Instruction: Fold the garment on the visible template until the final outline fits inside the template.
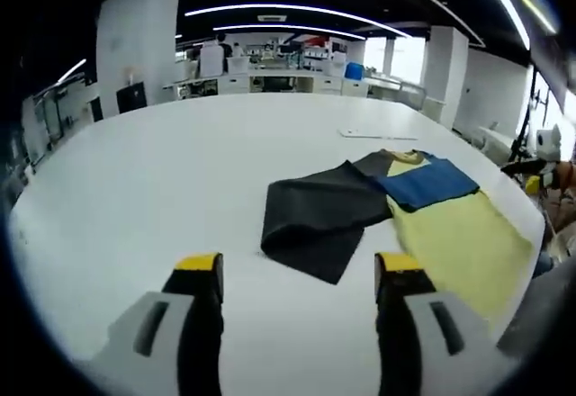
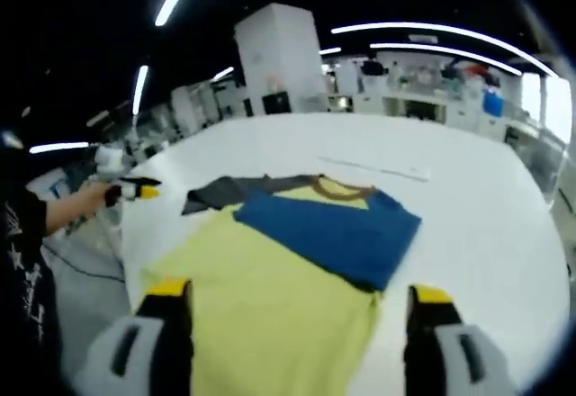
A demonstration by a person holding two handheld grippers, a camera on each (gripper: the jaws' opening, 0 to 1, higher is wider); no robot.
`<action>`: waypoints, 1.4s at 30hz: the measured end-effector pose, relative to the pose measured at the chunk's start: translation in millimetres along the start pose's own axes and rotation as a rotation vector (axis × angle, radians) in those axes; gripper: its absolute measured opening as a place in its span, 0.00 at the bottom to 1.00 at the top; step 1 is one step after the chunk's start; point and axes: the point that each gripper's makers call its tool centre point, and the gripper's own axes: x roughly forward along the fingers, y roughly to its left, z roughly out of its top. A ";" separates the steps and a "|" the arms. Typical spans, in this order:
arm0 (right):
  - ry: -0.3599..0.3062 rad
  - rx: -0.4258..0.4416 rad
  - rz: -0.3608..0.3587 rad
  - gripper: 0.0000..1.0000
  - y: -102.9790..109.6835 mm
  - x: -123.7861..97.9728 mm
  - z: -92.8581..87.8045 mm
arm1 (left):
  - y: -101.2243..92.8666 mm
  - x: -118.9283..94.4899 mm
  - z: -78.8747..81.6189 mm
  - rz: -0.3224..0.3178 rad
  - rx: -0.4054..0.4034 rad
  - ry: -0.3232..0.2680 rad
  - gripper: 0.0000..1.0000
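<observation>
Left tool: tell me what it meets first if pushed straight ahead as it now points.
Probably the dark sleeve of the garment, after bare white table. The left tool is open and holds nothing; depth is uncertain.

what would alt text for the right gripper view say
A pale yellow t-shirt with a blue sleeve folded across its chest lies flat on a large white table, a dark grey sleeve spread at its far side. The right gripper hovers open above it, yellow-tipped fingers apart, holding nothing.
</observation>
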 end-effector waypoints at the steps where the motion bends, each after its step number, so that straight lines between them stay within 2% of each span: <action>1: -0.002 -0.006 0.000 0.99 0.3 -2.4 -0.6 | 3.8 2.9 0.6 0.008 -0.010 -0.003 0.62; 9: -0.011 -0.042 -0.022 0.99 10.1 -18.7 -9.4 | 40.7 26.1 -2.4 0.066 0.018 0.015 0.53; 11: -0.018 -0.025 -0.030 0.99 9.2 -21.2 -12.6 | 51.5 31.7 -1.8 0.089 0.088 0.025 0.50; 12: -0.016 -0.013 -0.032 0.99 10.3 -22.3 -14.9 | 53.4 34.0 -2.2 0.096 0.117 0.031 0.49; 15: -0.017 -0.011 -0.040 0.99 12.4 -25.0 -19.0 | 59.4 50.6 -6.0 0.082 0.129 0.056 0.45; 17: -0.014 -0.004 -0.047 0.99 12.0 -25.8 -22.4 | 56.8 49.8 -7.0 0.078 0.145 0.071 0.42; 21: -0.011 -0.006 -0.052 0.99 13.2 -26.1 -26.3 | 49.2 58.4 -9.1 0.053 0.100 0.073 0.40; 29: -0.014 -0.006 -0.064 0.99 18.0 -27.9 -26.8 | 46.1 77.7 -21.2 0.028 0.084 0.102 0.28; 31: -0.021 0.002 -0.070 0.99 17.3 -28.7 -25.8 | 42.6 78.4 -18.9 0.011 0.070 0.091 0.19; 34: -0.022 0.013 -0.075 0.99 16.4 -29.9 -26.1 | 50.0 80.0 -27.3 0.007 0.017 0.115 0.01; 37: -0.018 0.012 -0.080 0.99 16.0 -30.7 -27.3 | 52.7 80.3 -34.8 0.034 -0.001 0.158 0.00; 38: -0.017 0.012 -0.081 0.99 16.0 -30.8 -27.8 | 53.2 86.7 -30.3 0.029 -0.012 0.131 0.00; 40: -0.014 0.012 -0.083 0.99 16.0 -30.7 -28.8 | 56.2 87.6 -33.7 0.041 -0.043 0.149 0.00; 42: -0.011 0.007 -0.085 0.99 17.5 -30.3 -29.2 | 55.4 83.8 -35.0 0.044 -0.114 0.147 0.00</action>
